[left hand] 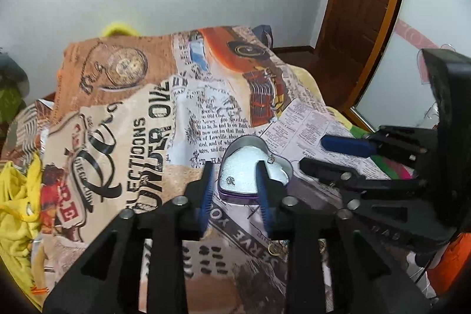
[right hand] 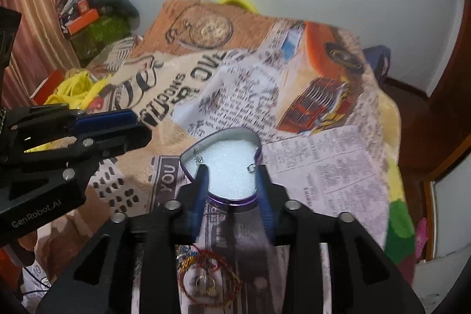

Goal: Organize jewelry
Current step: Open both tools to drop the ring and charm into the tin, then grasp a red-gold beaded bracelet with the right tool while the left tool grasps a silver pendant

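Jewelry box (right hand: 226, 167), heart-shaped and lidless, sits on the printed blanket (right hand: 309, 167) just beyond my two claws, left claw (left hand: 235, 187) and right claw (right hand: 232, 190), both parted and empty; two earrings rest inside, bracelets (right hand: 206, 278) wait nearer me.

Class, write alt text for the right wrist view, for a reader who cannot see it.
An open heart-shaped tin with white foam lining and two small earrings on the foam sits on a newspaper-print blanket, just beyond the right gripper, whose blue-padded jaws are open and empty. The left gripper reaches in from the left, and beaded bracelets lie nearer the camera.
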Demonstrator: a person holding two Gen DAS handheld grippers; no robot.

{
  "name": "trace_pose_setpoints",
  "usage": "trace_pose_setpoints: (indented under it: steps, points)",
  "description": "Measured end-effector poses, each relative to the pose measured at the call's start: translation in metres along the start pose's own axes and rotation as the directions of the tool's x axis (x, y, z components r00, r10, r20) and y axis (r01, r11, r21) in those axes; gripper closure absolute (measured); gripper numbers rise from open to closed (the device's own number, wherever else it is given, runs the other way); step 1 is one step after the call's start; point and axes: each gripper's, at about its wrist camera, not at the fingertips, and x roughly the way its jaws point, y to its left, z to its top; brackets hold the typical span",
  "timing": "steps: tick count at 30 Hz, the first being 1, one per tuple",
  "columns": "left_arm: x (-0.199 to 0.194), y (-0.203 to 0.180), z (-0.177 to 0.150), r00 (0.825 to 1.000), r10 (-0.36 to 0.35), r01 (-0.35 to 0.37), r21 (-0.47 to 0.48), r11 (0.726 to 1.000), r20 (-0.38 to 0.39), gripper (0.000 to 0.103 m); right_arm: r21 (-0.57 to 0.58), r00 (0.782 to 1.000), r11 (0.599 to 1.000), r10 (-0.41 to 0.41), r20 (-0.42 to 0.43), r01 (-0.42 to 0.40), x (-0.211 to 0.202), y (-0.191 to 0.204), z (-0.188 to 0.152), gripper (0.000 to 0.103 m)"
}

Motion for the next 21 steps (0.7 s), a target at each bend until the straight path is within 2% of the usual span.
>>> trace_pose_setpoints:
  steps: [6,12,21]
  points:
    - [-0.035,-0.007,-0.007,0.999,0.018,-0.018,-0.004,1.0,0.034,0.062,0.027,0.998,0.999,-0.037,0.058,0.035,-0.04,-0.003,-0.006,0.07]
    - [-0.055,-0.013,-0.02,0.999,0.03,-0.03,-0.003,1.0,0.036,0.062,0.029,0.993,0.996,-0.081,0.09,0.079,-0.065,-0.001,-0.021,0.07]
    - [-0.058,-0.023,-0.05,1.0,0.012,-0.012,-0.007,1.0,-0.018,0.062,0.057,0.995,0.996,-0.076,0.064,0.072,-0.072,-0.001,-0.048,0.07]
